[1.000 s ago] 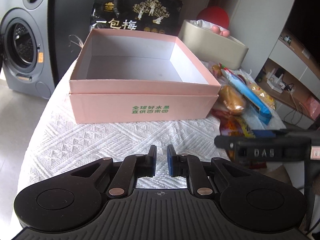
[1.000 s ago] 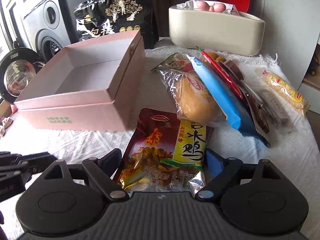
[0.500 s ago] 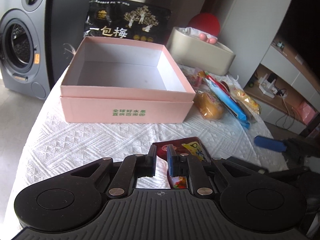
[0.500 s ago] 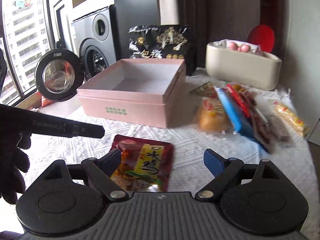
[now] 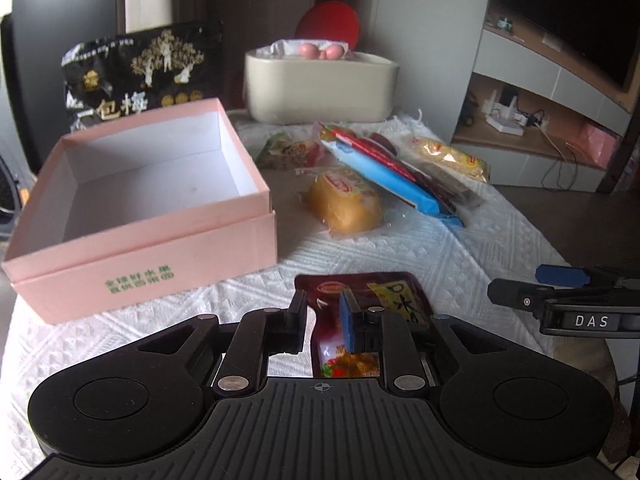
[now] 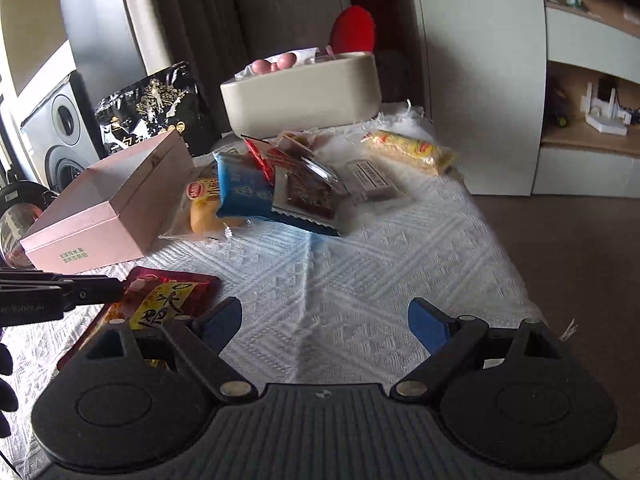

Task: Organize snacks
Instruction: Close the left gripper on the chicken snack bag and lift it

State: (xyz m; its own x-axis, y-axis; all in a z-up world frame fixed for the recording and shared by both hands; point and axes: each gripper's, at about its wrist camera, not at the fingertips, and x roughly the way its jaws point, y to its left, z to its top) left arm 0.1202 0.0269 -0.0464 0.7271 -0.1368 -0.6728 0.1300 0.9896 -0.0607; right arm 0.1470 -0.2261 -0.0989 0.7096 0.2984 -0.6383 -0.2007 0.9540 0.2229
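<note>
**Red pouch could get nudged off the cloth**

Nearest me, the left gripper [image 5: 323,316] has just been opening its jaws; the narrow gap sits over the red snack pouch [image 5: 390,294], not yet pinching. It may skid the flat pouch. The right gripper [image 6: 325,322] gapes empty. Beyond the pouch, the pink box [image 5: 140,204] waits empty.

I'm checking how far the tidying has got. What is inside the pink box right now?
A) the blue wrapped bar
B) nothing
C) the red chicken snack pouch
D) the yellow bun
B: the left wrist view shows the pink box with a bare white floor, while the red pouch and the other snacks lie on the white cloth outside it.
</note>
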